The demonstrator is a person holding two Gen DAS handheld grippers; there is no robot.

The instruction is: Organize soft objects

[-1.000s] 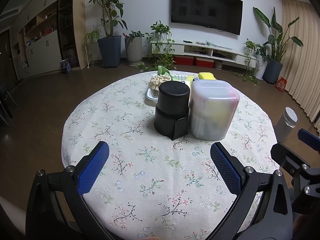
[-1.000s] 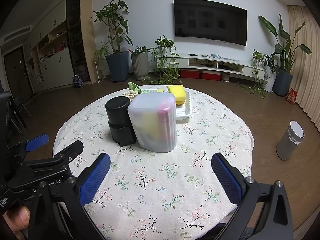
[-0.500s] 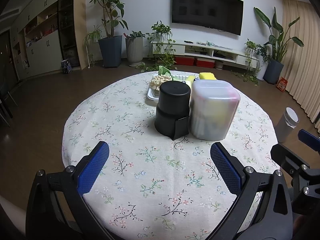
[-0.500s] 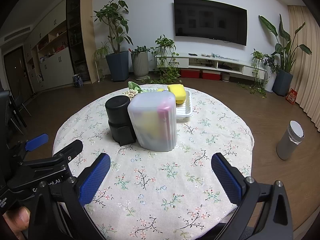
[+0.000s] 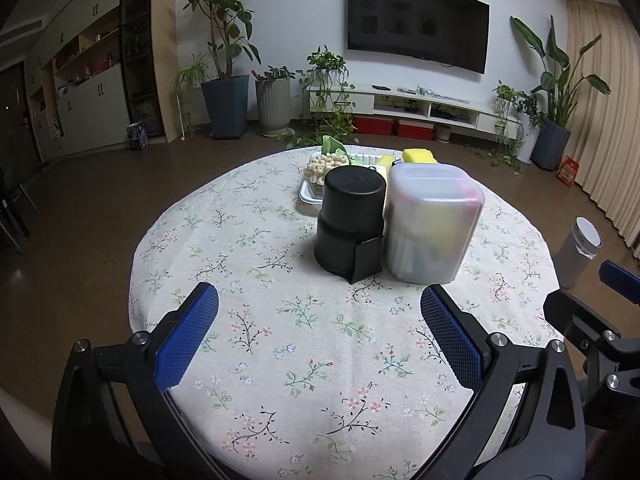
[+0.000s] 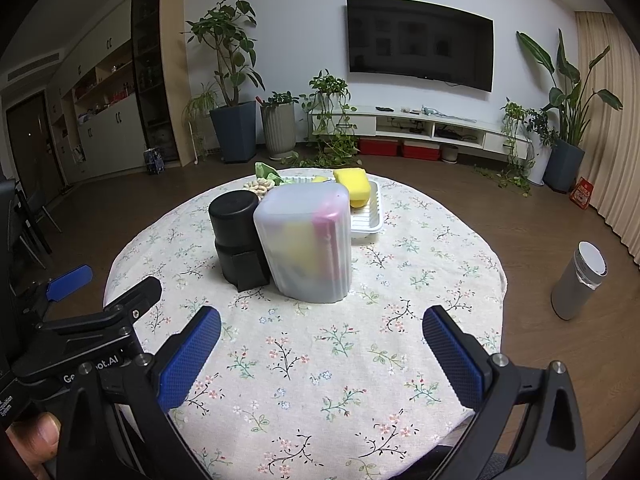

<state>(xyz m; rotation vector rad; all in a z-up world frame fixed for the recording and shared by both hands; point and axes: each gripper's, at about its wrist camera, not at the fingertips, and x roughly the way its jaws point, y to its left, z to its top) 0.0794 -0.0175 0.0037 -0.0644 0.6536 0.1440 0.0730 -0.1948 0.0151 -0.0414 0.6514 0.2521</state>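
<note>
Left wrist view: a round surface [image 5: 248,360] with a flowered cloth fills the frame. The left gripper [image 5: 320,336] hovers over its near edge at 6 o'clock, its blue-padded fingers [image 5: 186,340] spread wide and released, holding nothing. At the centre stand a black canister [image 5: 348,220] and, touching it at 3 o'clock, a frosted tub [image 5: 432,224] with yellow and pink shapes showing dimly through its wall. Behind them, at 12 o'clock, sits a white tray [image 5: 310,196] holding a pale knobbly toy [image 5: 320,166], something green [image 5: 332,146] and a yellow sponge [image 5: 418,156]. Part of the right gripper shows at 3 to 4 o'clock.

Right wrist view: the right gripper [image 6: 320,352] also hovers at the near edge of the surface [image 6: 360,360], fingers [image 6: 452,356] wide apart and empty. The canister [image 6: 236,228] and tub [image 6: 308,240] stand ahead at 12 o'clock, with the sponge [image 6: 352,184] lying in the tray [image 6: 368,220] just behind the tub. The left gripper's frame appears at 9 o'clock. A grey bin [image 6: 578,280] stands on the floor at 3 o'clock, well apart from the surface.
</note>
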